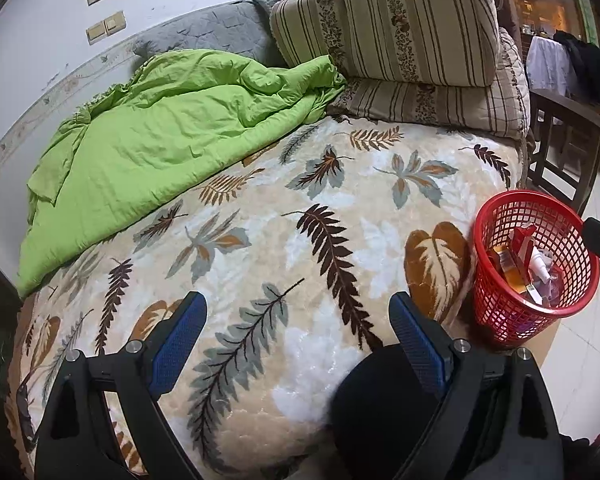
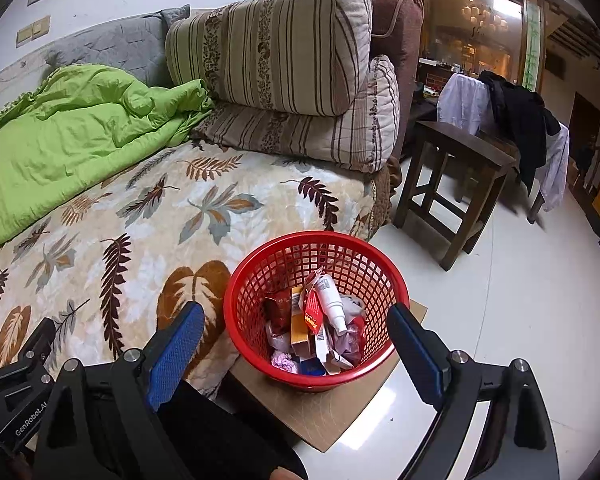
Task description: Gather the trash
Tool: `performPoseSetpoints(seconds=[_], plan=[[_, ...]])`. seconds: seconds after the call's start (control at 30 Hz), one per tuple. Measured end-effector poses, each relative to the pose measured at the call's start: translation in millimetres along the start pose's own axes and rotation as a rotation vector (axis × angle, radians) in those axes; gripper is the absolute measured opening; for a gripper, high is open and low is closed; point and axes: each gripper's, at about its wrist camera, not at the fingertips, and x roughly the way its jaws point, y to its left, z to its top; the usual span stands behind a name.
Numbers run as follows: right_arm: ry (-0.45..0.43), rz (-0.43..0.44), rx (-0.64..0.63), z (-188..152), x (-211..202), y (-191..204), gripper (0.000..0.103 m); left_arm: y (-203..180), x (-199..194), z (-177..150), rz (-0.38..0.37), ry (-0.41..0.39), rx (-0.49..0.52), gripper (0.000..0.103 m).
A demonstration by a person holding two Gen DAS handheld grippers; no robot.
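Left tongs (image 1: 298, 338): we find the blue-padded jaws wide apart and empty, tilted down over the near part of the bed, nothing between them.
Right tongs (image 2: 296, 342): we find these jaws apart as well, empty, framing the near rim of the basket from above without touching it.
Red plastic mesh basket (image 2: 244, 280): it stands upright on a flat brown cardboard sheet (image 2: 324, 416) on the white tiled floor (image 2: 500, 320), just beside the bed's edge. In our judgement it needs no steadying.
Trash (image 2: 320, 320): the collected pieces lie inside the basket, among them a white tube, an orange carton, red wrappers and crumpled paper.
Leaf-patterned plush bed cover (image 1: 260, 220): we see no loose trash on its open surface in either view.
Crumpled lime-green quilt (image 1: 160, 120): its folds could hide small items, and we cannot tell whether they do.
Striped beige cushions (image 1: 400, 28): stacked at the far end; nothing loose shows on or beside them.
Step in hand: we judge it a last check for stray pieces. We advise sweeping the views slowly along the quilt's edge and the cushion gap, tongs kept apart and clear of the basket rim so that it is not tipped.
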Motion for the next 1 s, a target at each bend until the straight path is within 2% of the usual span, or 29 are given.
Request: performPoseSetpoints(seconds=[1.0], plan=[[0.014, 0.002, -0.023, -2.0, 6.7, 2.9, 0.095, -3.9, 3.8, -1.9, -0.016, 0.005, -0.009, 0.092]])
